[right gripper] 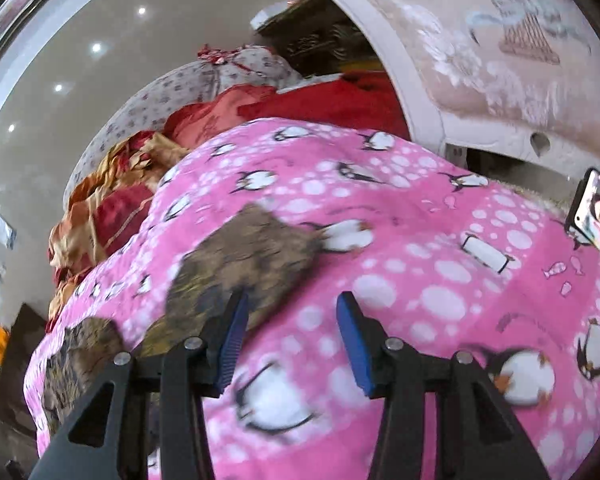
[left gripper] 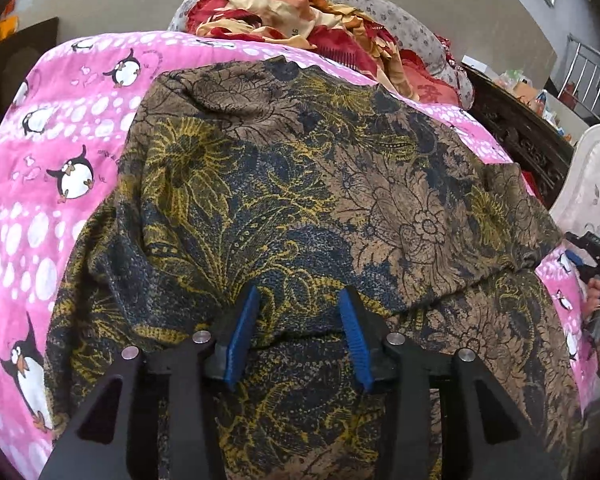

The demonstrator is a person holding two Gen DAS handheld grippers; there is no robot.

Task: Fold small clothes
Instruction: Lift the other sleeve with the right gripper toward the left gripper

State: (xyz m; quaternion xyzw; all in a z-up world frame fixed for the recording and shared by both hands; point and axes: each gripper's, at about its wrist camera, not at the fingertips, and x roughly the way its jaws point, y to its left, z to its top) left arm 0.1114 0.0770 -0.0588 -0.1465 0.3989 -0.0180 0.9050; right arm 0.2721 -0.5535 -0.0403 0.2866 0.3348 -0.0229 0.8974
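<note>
Now the patterned brown-and-yellow garment (left gripper: 300,200) lies spread and partly folded on the pink penguin blanket (left gripper: 60,152) covering the bed. Over its near fold hangs the left gripper (left gripper: 302,340), jaws parted a little with cloth below them, nothing pinched. Off to the side, the right gripper (right gripper: 292,340) hangs over bare blanket, jaws apart and empty, the garment's edge just beside its left finger. A phone (right gripper: 596,216) leans at the blanket's edge.

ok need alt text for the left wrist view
A brown, black and yellow floral garment lies spread on a pink penguin-print blanket, with the left gripper open just above it, nothing between its blue pads. Crumpled red and orange clothes are piled behind.
</note>
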